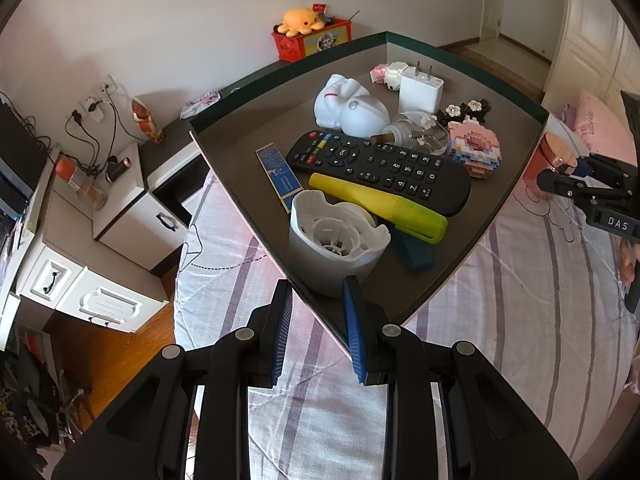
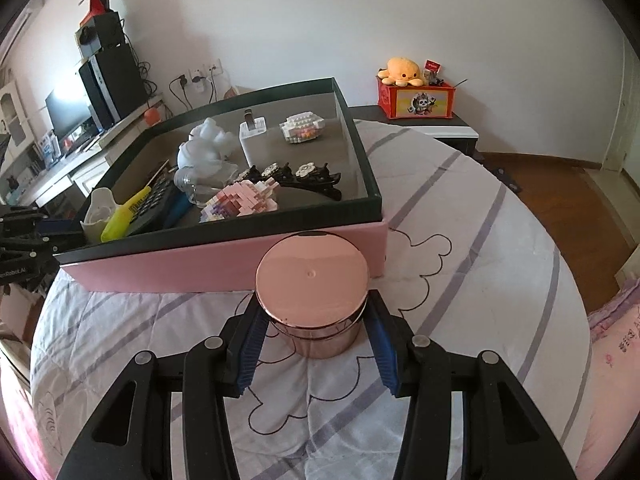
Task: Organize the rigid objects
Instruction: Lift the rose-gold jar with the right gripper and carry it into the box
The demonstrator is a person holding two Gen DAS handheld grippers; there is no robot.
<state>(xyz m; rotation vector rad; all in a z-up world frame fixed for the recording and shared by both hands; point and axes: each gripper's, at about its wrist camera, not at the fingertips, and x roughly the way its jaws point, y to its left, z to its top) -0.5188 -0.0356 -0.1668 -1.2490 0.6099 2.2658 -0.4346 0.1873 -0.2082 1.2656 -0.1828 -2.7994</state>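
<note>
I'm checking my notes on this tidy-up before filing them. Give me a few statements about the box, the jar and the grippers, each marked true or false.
1. The right gripper is closed on the rose-gold jar. True.
2. The jar is inside the box. False: it is outside, in front of the pink wall.
3. The left gripper clamps the box's corner wall. True.
4. The yellow highlighter lies on the bedspread. False: it lies in the box, against the black remote.

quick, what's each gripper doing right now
left gripper: closed on the corner wall of the pink box.
right gripper: closed on the rose-gold jar, which is outside the box.
</note>
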